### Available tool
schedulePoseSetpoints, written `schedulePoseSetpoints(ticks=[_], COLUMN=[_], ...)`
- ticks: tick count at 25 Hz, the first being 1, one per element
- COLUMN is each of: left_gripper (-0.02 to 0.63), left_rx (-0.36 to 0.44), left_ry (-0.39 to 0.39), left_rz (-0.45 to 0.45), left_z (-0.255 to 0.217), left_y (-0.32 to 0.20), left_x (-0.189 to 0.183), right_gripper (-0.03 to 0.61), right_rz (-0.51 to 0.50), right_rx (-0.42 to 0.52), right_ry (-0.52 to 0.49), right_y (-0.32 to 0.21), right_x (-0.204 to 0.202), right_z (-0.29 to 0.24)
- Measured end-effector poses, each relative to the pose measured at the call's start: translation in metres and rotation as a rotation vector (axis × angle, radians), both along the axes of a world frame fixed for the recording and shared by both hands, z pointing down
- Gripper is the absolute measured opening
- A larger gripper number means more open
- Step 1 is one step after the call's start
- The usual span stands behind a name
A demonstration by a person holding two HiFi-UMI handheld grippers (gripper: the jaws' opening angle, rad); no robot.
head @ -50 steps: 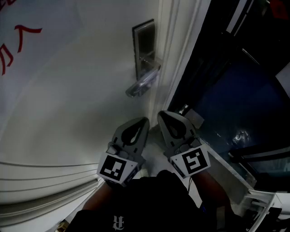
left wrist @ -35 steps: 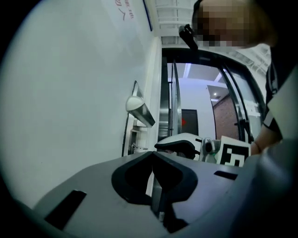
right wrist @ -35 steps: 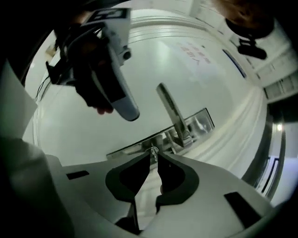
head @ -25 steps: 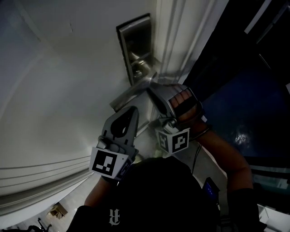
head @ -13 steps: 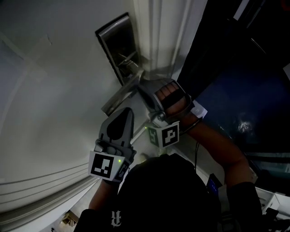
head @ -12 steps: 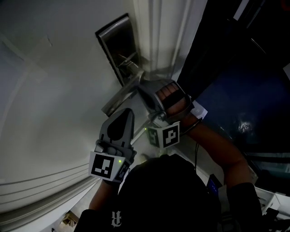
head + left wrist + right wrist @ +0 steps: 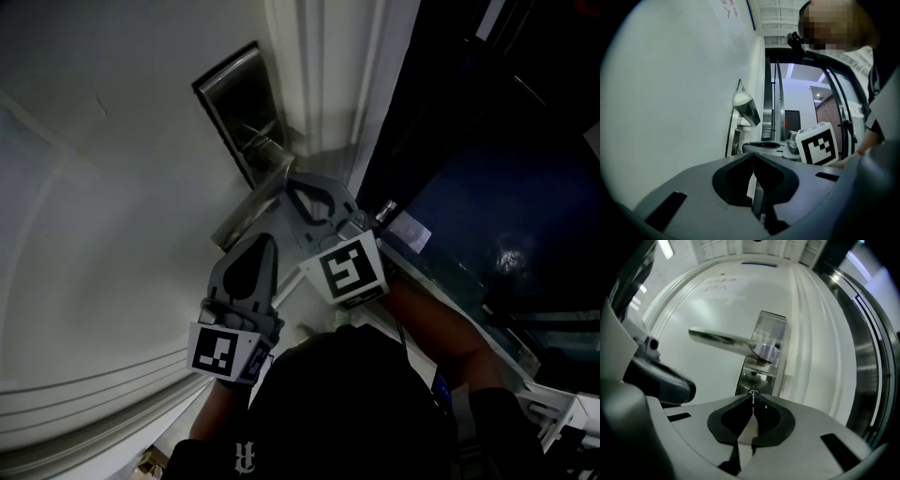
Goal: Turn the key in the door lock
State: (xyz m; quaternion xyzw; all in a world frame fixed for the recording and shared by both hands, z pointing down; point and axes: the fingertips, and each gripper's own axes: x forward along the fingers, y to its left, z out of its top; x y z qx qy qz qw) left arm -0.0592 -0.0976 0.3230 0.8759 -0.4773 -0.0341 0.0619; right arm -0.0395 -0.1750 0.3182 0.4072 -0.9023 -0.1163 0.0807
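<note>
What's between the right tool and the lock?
Only the small shiny key, pinched by the right tool, just before the lock; the right gripper view shows it.

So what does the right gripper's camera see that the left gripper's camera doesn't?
Only the right gripper view: the lock plate face-on behind the lever handle, and a metal key pinched by the shut right gripper. Only the left gripper view: the right gripper's marker cube and the left gripper with shut, empty jaws. Both: the white door and that handle.

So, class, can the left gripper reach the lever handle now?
Probably yes: the lever handle lies just ahead of the shut left gripper, nothing between; the right gripper, clamping the key, sits beside.
</note>
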Motion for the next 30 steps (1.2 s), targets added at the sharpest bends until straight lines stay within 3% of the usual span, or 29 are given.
schedulePoseSetpoints(ticks=[4,20,25,30], left_gripper=[0.008,0.008,0.008,0.008], left_rx=[-0.001,-0.005,-0.002,0.004], left_ry=[-0.001,-0.004,-0.001,0.003], left_rz=[0.000,-0.005,-0.003,0.002], left_z=[0.001,0.001,-0.001,-0.004], left_y=[0.000,0.002,0.003,0.003], left_x=[-0.001,-0.002,-0.001,0.002], right_gripper=[0.020,0.021,0.028,0.037], right_rz=[-0.039,-0.231,-0.308,-0.384], right_rx=[-0.213,-0.835,-1.101,-1.183], right_ry=[-0.227,-0.908,-1.151,-1.293], right_y=[-0.004,-0.013,-0.014,-0.014], right_x=[0.004,0.012,0.013,0.011], right_z=[0.001,0.006,0.016,0.015])
